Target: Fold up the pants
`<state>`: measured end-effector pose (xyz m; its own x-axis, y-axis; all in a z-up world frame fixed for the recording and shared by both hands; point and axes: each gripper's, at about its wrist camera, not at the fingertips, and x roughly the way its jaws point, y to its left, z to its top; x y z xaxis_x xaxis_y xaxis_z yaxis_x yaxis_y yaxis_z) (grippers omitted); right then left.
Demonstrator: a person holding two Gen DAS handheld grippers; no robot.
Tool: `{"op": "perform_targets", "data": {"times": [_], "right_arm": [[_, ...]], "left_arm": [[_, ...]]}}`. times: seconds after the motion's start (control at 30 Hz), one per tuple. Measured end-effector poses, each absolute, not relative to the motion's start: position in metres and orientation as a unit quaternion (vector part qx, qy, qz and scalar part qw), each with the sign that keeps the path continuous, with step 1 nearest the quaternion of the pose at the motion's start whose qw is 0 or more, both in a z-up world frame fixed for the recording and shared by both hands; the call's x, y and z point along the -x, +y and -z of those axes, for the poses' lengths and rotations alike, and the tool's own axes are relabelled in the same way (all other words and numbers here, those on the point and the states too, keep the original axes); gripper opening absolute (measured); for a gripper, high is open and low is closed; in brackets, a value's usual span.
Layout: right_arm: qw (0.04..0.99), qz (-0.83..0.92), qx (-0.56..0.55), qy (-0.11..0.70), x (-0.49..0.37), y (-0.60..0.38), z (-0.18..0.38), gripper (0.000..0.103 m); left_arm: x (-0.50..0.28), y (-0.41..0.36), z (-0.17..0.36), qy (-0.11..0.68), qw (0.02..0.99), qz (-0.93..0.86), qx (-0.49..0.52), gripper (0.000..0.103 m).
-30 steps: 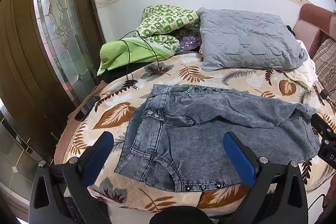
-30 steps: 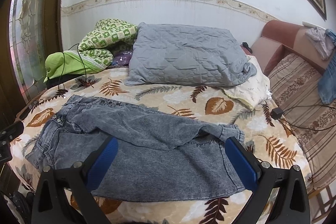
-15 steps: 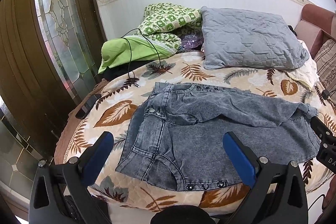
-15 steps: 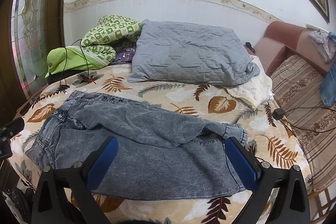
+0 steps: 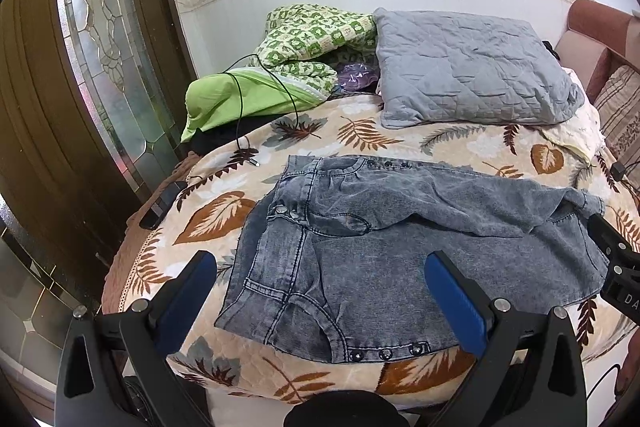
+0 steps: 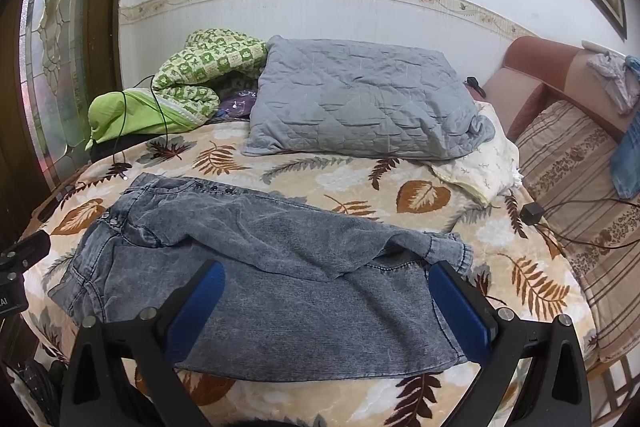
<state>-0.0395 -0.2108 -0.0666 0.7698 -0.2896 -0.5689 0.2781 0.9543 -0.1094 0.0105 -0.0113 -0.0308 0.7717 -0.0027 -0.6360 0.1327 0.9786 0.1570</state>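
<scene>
The left gripper (image 5: 320,291) hovers over the waistband end of the grey pants (image 5: 400,259), fingers spread wide and holding nothing. The pants lie across the leaf-print bedspread (image 6: 420,195) already shortened, one leg lapped loosely over the other, so further folding and tidying seem left. The right gripper (image 6: 326,301) hangs over the cuff end, equally wide and empty

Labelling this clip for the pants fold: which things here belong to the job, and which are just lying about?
Belongs to the job:
grey denim pants
left tool, open
right tool, open

Just lying about:
grey quilted pillow
green patterned blanket
black cable
black charger
leaf-print bedspread
</scene>
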Motion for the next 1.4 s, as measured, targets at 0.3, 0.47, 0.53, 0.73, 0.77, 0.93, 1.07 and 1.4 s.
{"op": "perform_targets", "data": {"times": [0.3,0.47,0.53,0.73,0.77,0.93,1.07,1.4], "right_arm": [[0.940,0.150,0.010,0.307,0.037,-0.210,0.070,0.103],[0.939,0.149,0.012,0.311,0.035,-0.209,0.072,0.103],[0.939,0.148,0.013,0.311,0.035,-0.209,0.072,0.103],[0.938,0.145,0.010,0.314,0.032,-0.209,0.073,0.103],[0.938,0.145,0.010,0.315,0.032,-0.209,0.074,0.103],[0.938,0.143,0.014,0.315,0.032,-0.206,0.073,0.103],[0.937,0.142,0.018,0.318,0.031,-0.203,0.074,0.103],[0.935,0.132,0.027,0.327,0.025,-0.194,0.077,0.103]], "left_arm": [[-0.013,-0.011,0.034,0.339,0.935,0.037,-0.098,0.103],[-0.014,-0.011,0.035,0.338,0.936,0.034,-0.098,0.103],[-0.015,-0.010,0.034,0.336,0.936,0.030,-0.100,0.103],[-0.016,-0.009,0.034,0.334,0.937,0.021,-0.101,0.103],[-0.016,-0.008,0.034,0.333,0.937,0.019,-0.101,0.103],[-0.016,-0.006,0.033,0.332,0.938,0.018,-0.101,0.103],[-0.017,-0.004,0.034,0.335,0.937,0.017,-0.098,0.103],[-0.023,0.013,0.037,0.340,0.937,0.003,-0.080,0.103]]}}
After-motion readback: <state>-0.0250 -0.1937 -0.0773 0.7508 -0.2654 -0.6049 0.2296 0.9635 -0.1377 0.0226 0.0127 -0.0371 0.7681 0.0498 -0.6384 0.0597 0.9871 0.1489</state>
